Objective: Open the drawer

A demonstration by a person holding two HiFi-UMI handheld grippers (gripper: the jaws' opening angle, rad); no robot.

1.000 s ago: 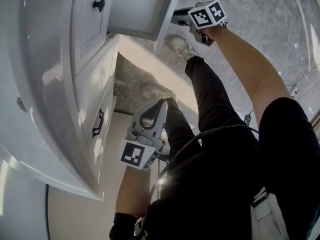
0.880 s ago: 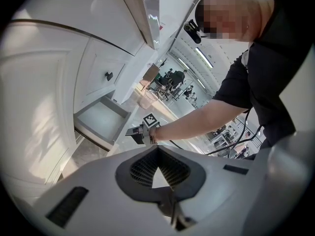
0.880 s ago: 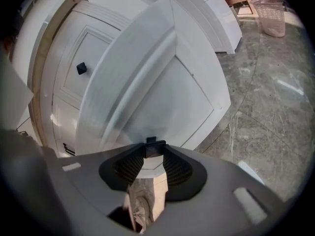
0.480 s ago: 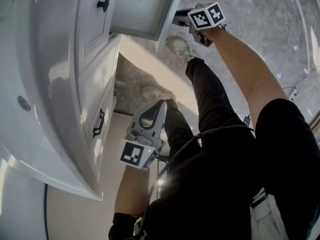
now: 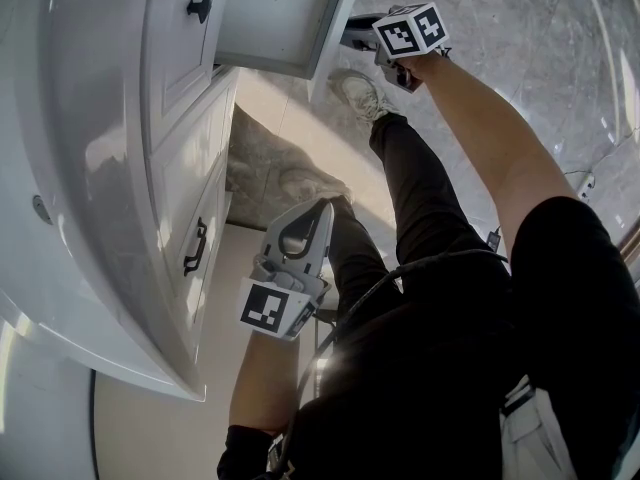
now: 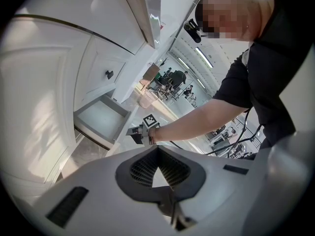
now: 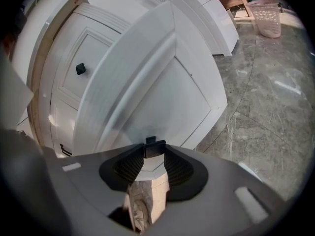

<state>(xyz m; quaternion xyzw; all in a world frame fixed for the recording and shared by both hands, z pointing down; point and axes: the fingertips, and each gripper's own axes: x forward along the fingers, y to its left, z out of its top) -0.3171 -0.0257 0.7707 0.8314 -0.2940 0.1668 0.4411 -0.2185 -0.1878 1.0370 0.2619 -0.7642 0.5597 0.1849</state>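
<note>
CAUTION: The cabinet (image 5: 110,168) carries the drawer (image 5: 280,13) in its upper row. The drawer stands pulled well out from the cabinet face, with its interior bare. The opening step is judged essentially complete, so further travel is the main hazard: a continued pull may bring the drawer to the end of its run or off it, and it would then drop toward the shoe (image 5: 358,93) on the floor (image 5: 500,28) in front of the cabinet. The right gripper (image 7: 155,156) is at the drawer front, away from the cabinet face, and its fingers (image 7: 130,166) pinch the knob (image 7: 155,148) at their tips only. A pull that is skewed or angled downward is likely to slip off so small a hold and jolt the drawer. The left gripper (image 6: 157,149) hangs idle lower down, near the cabinet front, with its fingers (image 6: 142,168) pressed together at the tips and nothing between them. A careless swing could strike the closed front beside it. INVENTORY, by size:

- one cabinet
- one open drawer
- one basket (image 7: 266,16) well away from the cabinet
- two grippers
- two shoes, the second (image 5: 312,183) nearer the cabinet base
- one bar handle (image 5: 197,246) on a lower cabinet front
- two knobs, the second knob (image 5: 198,8) on the closed front beside the drawer
</note>
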